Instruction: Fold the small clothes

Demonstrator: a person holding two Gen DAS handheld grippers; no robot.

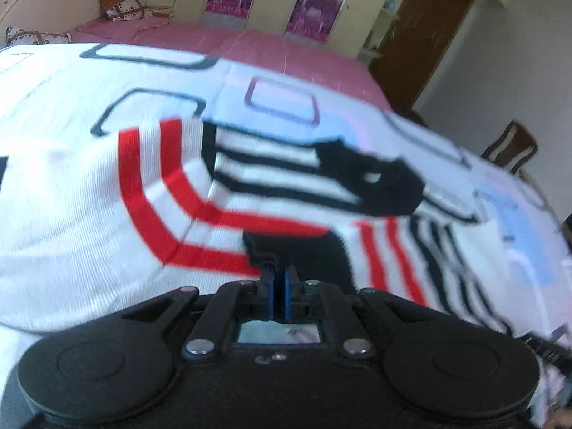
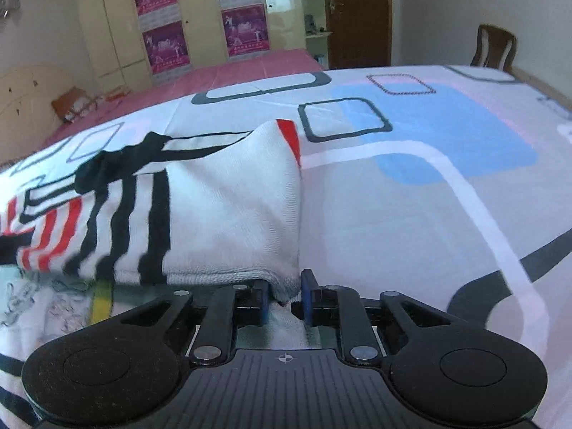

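A small white knitted garment (image 1: 89, 214) with red and black stripes lies on the patterned bedsheet (image 1: 53, 82). In the blurred left wrist view my left gripper (image 1: 280, 282) is shut, its blue pads pinching a black patch of the garment's edge, and the cloth drapes away ahead of it. In the right wrist view the same garment (image 2: 228, 214) is folded over itself, left of centre. My right gripper (image 2: 286, 293) is shut on its white hem corner, which bunches between the two blue pads.
The sheet (image 2: 429, 196) stretches flat to the right of the garment. A pink bed (image 2: 232, 75) lies beyond, with wardrobes (image 2: 118, 28) bearing purple posters, a brown door (image 2: 357, 14) and a wooden chair (image 2: 495, 48) at the far right.
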